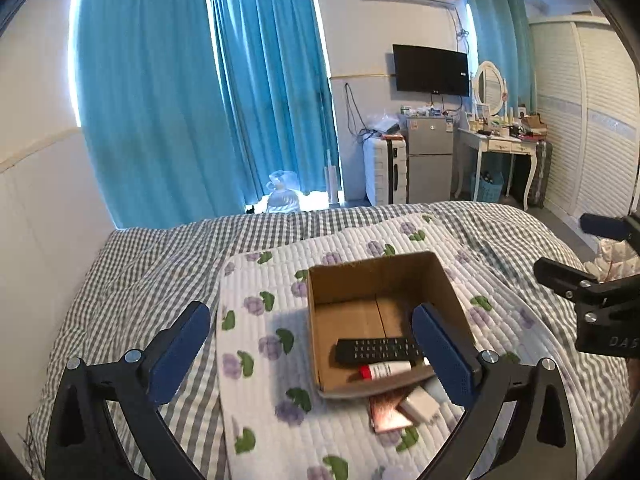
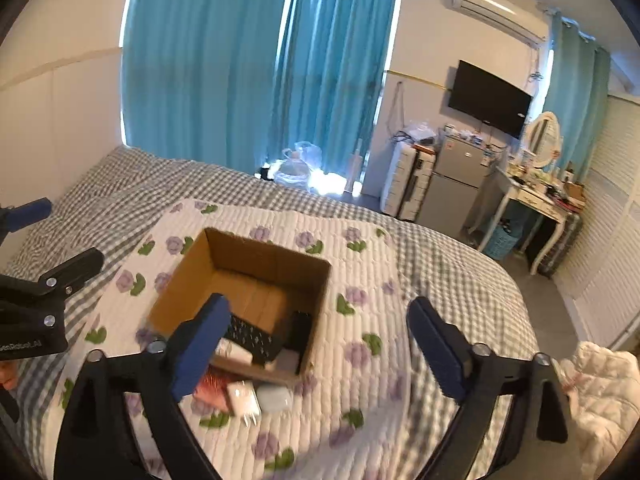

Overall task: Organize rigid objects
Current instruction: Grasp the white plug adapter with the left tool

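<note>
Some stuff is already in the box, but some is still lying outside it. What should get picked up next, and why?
Probably the white charger. It lies on the quilt just outside the cardboard box, beside a pink item, while the remote control and a red-capped tube are already inside. The right hand-held gripper is open and empty and looks nearest, so lowering it over the charger seems the sensible small move.
</note>
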{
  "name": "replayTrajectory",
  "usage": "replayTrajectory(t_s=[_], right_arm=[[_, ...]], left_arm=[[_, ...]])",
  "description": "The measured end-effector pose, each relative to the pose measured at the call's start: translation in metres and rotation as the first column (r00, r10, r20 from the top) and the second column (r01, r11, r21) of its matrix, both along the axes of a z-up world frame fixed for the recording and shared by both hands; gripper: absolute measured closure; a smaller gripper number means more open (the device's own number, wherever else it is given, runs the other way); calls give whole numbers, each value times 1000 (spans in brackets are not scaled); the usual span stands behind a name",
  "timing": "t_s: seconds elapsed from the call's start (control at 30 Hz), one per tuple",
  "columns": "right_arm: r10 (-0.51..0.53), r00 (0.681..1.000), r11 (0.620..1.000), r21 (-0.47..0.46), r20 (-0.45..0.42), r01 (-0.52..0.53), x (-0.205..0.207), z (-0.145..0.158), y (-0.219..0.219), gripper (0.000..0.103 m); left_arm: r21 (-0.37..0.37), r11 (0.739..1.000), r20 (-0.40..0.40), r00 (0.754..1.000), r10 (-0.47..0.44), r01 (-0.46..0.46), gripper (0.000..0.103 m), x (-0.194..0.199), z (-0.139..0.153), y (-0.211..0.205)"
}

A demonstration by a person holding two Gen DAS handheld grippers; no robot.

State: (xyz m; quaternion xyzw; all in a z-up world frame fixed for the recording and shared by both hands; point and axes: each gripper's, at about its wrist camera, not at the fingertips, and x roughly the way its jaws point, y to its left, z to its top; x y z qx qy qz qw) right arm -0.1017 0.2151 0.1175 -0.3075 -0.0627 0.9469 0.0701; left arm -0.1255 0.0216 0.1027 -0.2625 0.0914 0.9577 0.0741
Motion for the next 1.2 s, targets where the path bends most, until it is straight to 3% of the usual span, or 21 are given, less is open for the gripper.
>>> replayTrajectory(t_s=[0.1,0.27,0.47,0.63,0.83,0.97,1.07,1.13,1.2], right_arm=[[-13,1000,1000,17,-11,13,26,4,-8,1],[15,1000,998,-56,23,-14,43,-13,-9,0],[41,996,991,-132,74,-31,36,-84,2,0],[38,990,996,-82,137,-27,22,-149,10,0],[38,977,986,-169,210,-2,7,-186,25,0],[41,967,983,-183,253,6,2,-199,24,0],[34,964,986,-168,265,11,1,-202,21,0],[33,965,988,-156,262,9,2,-201,19,0],[31,965,989,-146,259,7,3,-201,17,0]], left_arm=[[8,1000,4,1000,0,0,0,19,-4,-4],[28,999,33,999,28,-29,0,35,-22,-6],[25,994,123,988,99,-102,0,38,-87,-9],[0,994,231,967,110,-113,0,34,-154,-6],[17,998,374,926,53,-64,1,43,-211,0],[31,999,393,919,-22,10,2,55,-222,11],[2,998,415,908,-61,66,11,59,-230,25],[-11,997,440,896,-63,75,34,58,-236,28],[16,996,475,876,-82,84,46,54,-243,28]])
